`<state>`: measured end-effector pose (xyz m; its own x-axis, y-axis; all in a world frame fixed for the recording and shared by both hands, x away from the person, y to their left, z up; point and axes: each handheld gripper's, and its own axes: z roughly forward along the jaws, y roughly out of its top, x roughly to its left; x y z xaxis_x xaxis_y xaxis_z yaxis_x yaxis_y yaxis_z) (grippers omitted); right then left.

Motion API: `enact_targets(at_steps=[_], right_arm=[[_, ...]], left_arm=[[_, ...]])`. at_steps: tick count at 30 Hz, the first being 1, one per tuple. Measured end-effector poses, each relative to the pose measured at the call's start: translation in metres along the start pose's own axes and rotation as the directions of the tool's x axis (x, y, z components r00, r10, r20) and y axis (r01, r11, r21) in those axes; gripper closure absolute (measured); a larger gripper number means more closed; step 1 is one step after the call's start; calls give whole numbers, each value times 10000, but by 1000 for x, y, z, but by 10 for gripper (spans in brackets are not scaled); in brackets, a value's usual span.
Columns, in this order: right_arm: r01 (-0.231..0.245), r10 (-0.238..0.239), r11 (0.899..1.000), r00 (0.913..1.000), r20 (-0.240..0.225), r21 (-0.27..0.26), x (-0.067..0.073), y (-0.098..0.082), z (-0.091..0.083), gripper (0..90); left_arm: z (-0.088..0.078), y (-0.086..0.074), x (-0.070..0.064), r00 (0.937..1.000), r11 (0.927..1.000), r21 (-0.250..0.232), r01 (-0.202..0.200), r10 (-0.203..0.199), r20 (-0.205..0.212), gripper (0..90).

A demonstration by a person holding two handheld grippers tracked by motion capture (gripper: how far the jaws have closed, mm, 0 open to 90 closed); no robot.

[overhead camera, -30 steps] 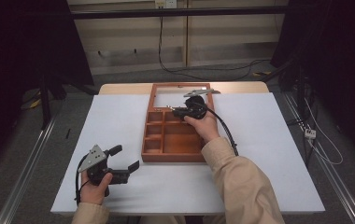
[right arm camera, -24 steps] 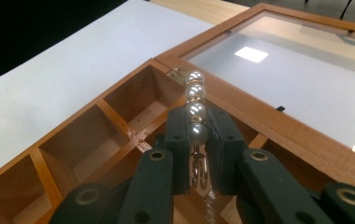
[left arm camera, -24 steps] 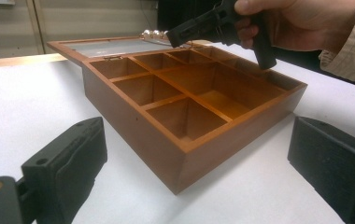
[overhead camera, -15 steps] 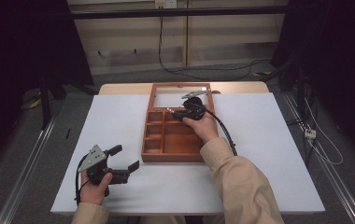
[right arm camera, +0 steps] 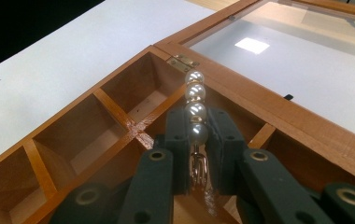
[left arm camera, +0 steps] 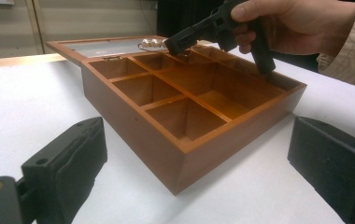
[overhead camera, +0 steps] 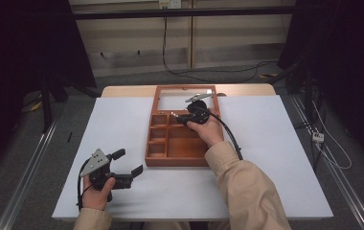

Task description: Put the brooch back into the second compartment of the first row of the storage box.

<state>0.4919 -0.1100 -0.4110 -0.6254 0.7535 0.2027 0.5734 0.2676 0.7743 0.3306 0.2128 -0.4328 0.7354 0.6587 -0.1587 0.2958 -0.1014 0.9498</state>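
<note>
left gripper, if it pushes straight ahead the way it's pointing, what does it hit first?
Likely the near corner of the open wooden box, which lies dead ahead between the left gripper's fingers, only bare white table before it. Depth is a rough guess.

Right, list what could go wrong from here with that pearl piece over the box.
1. The right gripper pinches the pearl piece only at its lower end, so it could slip or swing out of the jaws.
2. It hangs above a divider of the wooden box, near the hinge; released now, it might land in the wrong compartment.
3. The left gripper rests apart with open jaws, so the box could shift if bumped.
</note>
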Motion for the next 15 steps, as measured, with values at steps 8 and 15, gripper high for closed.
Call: enact_targets(at_steps=[8, 15], right_arm=[[-48, 48, 9999, 10000, -38, 105, 0, -1, 1, 803], [-39, 40, 9997, 10000, -56, 231, 1, -2, 3, 802]], left_arm=[[0, 0, 0, 10000, 10000, -9, -11, 11, 26, 44], [0, 0, 0, 10000, 10000, -5, 1, -1, -6, 45]])
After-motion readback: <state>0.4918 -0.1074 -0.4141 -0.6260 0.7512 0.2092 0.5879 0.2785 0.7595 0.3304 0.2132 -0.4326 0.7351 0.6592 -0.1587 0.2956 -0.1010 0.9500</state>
